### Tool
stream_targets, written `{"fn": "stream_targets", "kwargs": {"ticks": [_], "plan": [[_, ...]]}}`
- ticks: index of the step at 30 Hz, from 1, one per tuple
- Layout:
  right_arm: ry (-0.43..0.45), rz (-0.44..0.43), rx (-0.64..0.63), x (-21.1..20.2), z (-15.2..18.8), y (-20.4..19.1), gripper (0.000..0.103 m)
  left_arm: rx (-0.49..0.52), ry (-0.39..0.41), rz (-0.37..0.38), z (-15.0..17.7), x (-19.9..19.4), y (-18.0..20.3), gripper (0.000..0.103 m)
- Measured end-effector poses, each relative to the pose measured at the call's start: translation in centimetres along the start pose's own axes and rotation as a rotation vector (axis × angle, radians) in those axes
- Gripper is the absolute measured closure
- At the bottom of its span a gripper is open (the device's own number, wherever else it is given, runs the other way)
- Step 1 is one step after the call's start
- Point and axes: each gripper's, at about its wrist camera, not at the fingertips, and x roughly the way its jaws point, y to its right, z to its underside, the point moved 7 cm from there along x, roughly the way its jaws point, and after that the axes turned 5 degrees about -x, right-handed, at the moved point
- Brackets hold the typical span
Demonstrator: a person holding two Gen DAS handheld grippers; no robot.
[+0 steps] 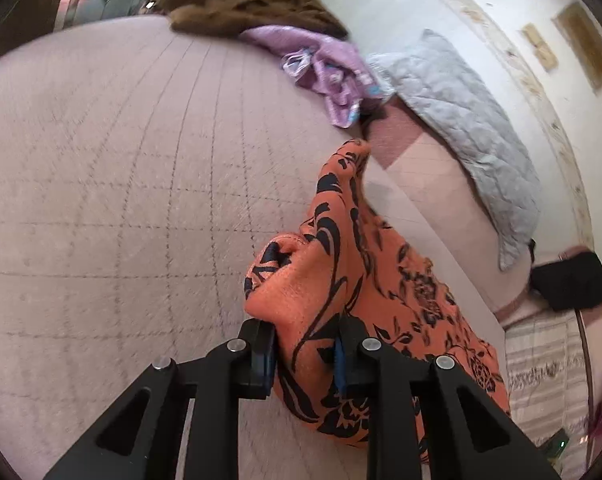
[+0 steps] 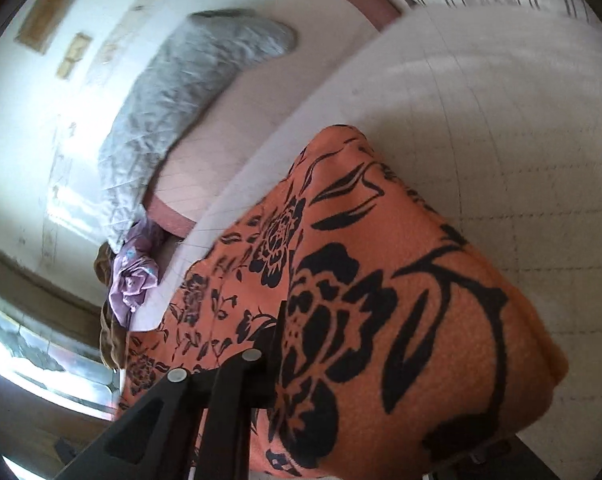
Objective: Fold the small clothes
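Your left gripper (image 1: 307, 354) has the garment (image 1: 365, 280) between its fingers, the cloth running forward and to the right of it over the bed (image 1: 121, 184). Behind the garment on the bed lies a crumpled cloth (image 1: 333, 76), with a heap (image 1: 245, 8) behind that at the far edge and a pillow (image 1: 473, 132) to the right, along the wall (image 1: 521, 8). In your right wrist view the garment (image 2: 381, 300) drapes over the right gripper (image 2: 285, 396), hiding one finger, with the pillow (image 2: 189, 92) off to the left.
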Motion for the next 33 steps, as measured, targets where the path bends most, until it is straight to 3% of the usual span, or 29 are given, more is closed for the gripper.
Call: {"fn": "stream_targets", "kwargs": {"ticks": [6,11,14,18,21,23,25,26,29,31,33], "plan": [[0.027,0.004,-0.004,-3.8,0.3,0.8,0.089,0.078,-0.061,0.028,3.4,-3.1,-1.8,0.08],[0.019,0.032,0.05,-6.0,1.3,3.3,0.088,0.17,-0.117,-0.024,7.5,-4.0,-4.1,0.077],[-0.05,0.051,0.132,-4.5,2.1,4.8,0.084,0.14,-0.148,0.001,6.5,-4.2,-4.8,0.071],[-0.104,0.016,0.278,-3.4,2.8,7.0,0.069,0.081,-0.154,0.043,4.8,-5.8,-5.1,0.07],[-0.096,0.026,0.315,-4.2,2.6,7.9,0.065,0.125,-0.119,0.039,4.0,-7.0,-4.3,0.067],[-0.059,0.065,0.31,-5.4,2.1,8.3,0.064,0.185,-0.014,-0.043,3.0,-8.3,-4.2,0.064],[0.006,0.111,0.302,-7.1,1.4,8.6,0.051,0.225,0.068,-0.112,1.8,-9.1,-4.2,0.055],[0.061,0.169,0.298,-8.4,0.9,9.0,0.039,0.25,0.113,-0.15,0.9,-9.4,-4.1,0.054],[0.234,0.306,0.273,-11.9,-0.8,9.4,0.037,0.322,0.163,-0.195,-0.5,-9.1,-3.7,0.052],[0.27,0.276,0.215,-12.2,-1.8,8.1,0.037,0.35,0.155,-0.195,-0.8,-7.9,-3.0,0.052],[0.23,0.221,0.093,-10.6,-2.8,5.3,0.04,0.395,0.146,-0.193,-1.1,-6.4,-1.7,0.052]]}}
